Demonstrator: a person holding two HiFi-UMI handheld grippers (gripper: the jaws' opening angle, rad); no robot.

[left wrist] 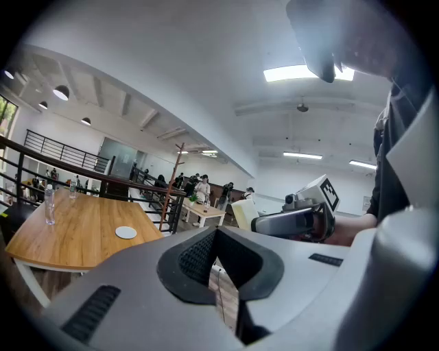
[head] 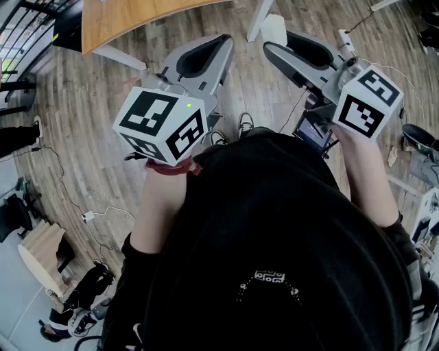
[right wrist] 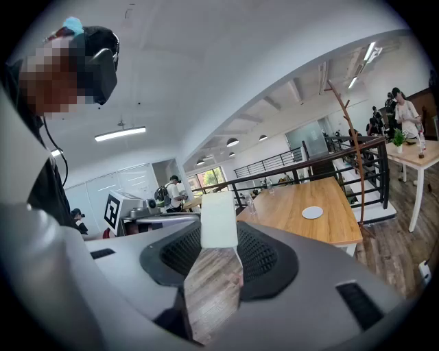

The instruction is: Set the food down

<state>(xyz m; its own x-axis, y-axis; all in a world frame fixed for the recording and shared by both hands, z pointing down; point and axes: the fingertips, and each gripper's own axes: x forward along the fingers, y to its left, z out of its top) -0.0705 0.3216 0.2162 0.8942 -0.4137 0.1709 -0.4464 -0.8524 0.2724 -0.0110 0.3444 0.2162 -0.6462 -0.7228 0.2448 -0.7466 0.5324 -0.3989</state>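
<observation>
**Item 1, food block** [right wrist: 218, 219]: pale and squared. It stands at twelve o'clock in your right gripper view and near one o'clock in the head view. It is up in the air over the floor, at the tips of your right jaws.

**Item 2, right gripper** [head: 278, 41]: clamped on the food block, with a pad against each side. Its marker cube sits toward three o'clock of the head view.

**Item 3, left gripper** [left wrist: 216, 232]: clenched, tips meeting, nothing between them. Only floor shows through the slit behind the tips. It lies beside your right gripper without touching it.

**Item 4, wooden table** [head: 137, 20]: at eleven o'clock in the head view. A white round disc [left wrist: 125, 232] and a clear bottle [left wrist: 49, 204] stand on it.

**Item 5, plank floor** [head: 82, 137]: lies under both grippers.
</observation>
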